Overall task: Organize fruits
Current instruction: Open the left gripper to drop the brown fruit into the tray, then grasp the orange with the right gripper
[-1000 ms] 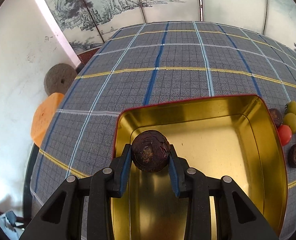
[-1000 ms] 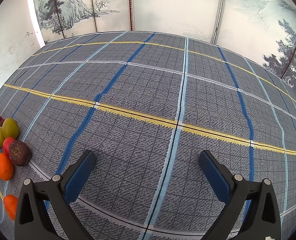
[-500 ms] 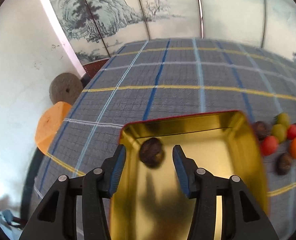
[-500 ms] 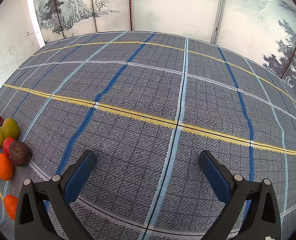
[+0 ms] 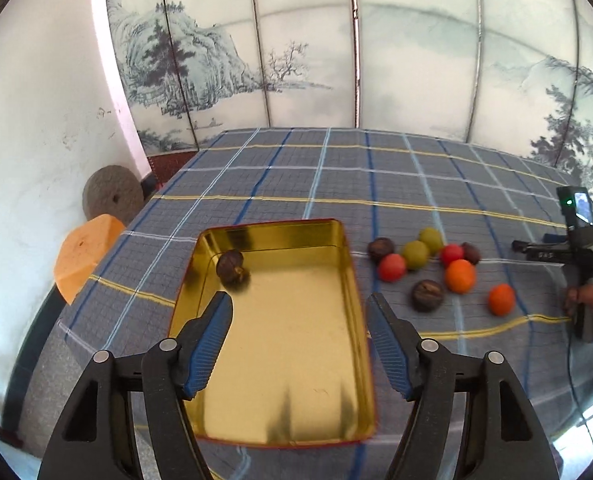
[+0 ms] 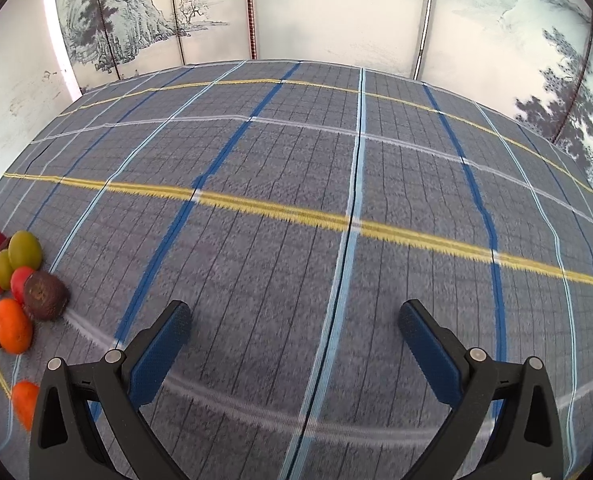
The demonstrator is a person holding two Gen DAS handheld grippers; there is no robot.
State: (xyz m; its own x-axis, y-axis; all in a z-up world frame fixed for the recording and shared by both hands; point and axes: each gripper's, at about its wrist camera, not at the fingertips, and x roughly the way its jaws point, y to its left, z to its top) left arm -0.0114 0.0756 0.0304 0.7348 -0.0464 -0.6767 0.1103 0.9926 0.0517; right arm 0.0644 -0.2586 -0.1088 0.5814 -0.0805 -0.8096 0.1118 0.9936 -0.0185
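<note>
Inside the glossy gold tin (image 5: 296,336) sits one wrinkled brown fruit (image 5: 231,266); both grippers' ribbed blue jaws gape wide.

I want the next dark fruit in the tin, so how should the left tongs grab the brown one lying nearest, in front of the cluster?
Grip the brown fruit across its round middle, coming straight down from above. It sits apart from the orange fruit and the red fruit, leaving room either side for the open left tongs.
</note>
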